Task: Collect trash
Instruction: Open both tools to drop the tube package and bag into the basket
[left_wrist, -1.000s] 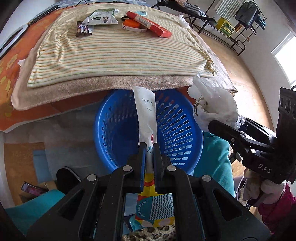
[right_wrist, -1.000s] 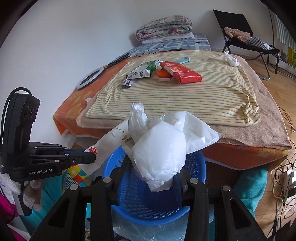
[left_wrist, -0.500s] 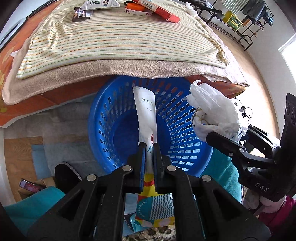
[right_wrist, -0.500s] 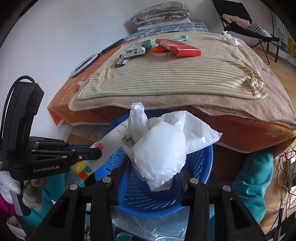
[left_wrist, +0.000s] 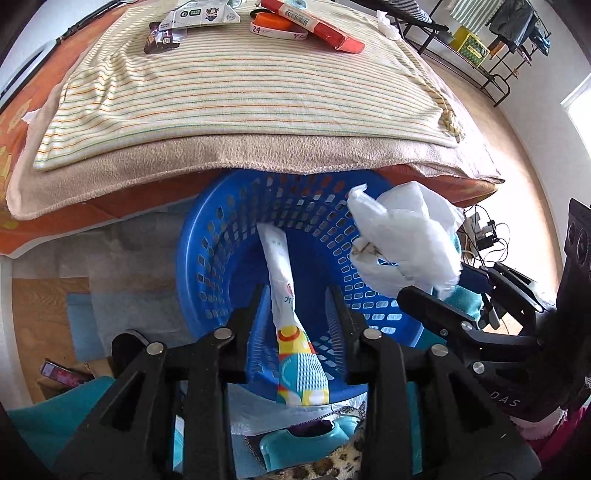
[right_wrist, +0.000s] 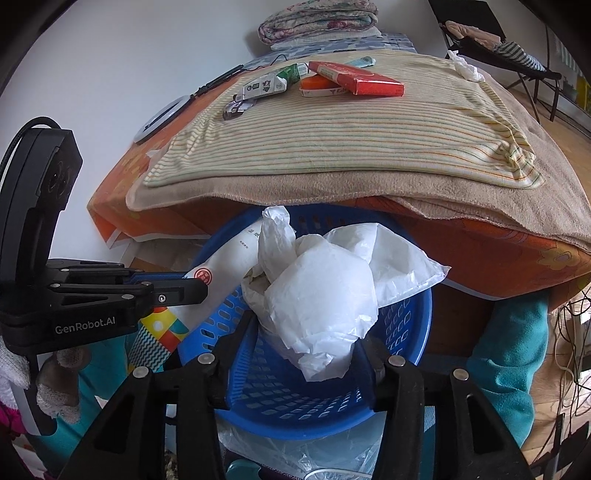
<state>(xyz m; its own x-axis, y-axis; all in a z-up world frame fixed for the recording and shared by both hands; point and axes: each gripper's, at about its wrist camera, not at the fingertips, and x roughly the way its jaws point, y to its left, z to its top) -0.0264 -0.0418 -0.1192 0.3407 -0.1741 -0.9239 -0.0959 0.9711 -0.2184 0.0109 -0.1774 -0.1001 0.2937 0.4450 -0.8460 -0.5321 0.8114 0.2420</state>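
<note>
A blue slotted basket (left_wrist: 207, 258) (right_wrist: 406, 332) stands on the floor against the bed. My left gripper (left_wrist: 295, 295) (right_wrist: 199, 288) hangs over its near rim, and its jaws are opening. A long white wrapper with a colourful end (left_wrist: 282, 266) (right_wrist: 229, 254) lies loose between them, leaning into the basket untouched by the pads. My right gripper (right_wrist: 306, 332) (left_wrist: 436, 284) is above the basket's right side. Its jaws are opening too, but a crumpled white plastic bag (right_wrist: 317, 295) (left_wrist: 402, 240) still sits wedged between the fingers.
On the bed's striped cloth (right_wrist: 332, 140) lie a red box (right_wrist: 354, 79), an orange pack (right_wrist: 314, 86), a flattened carton (right_wrist: 264, 86), a dark wrapper (right_wrist: 234, 107) and a crumpled tissue (right_wrist: 467, 68). A person's teal-clad legs (right_wrist: 509, 369) flank the basket. A folding chair and a rack stand at the far right.
The left jaws have spread and let go of the wrapper, which has slid deeper into the basket. Both grippers have sunk toward the basket. The right jaws stand slightly wider around the bag.
</note>
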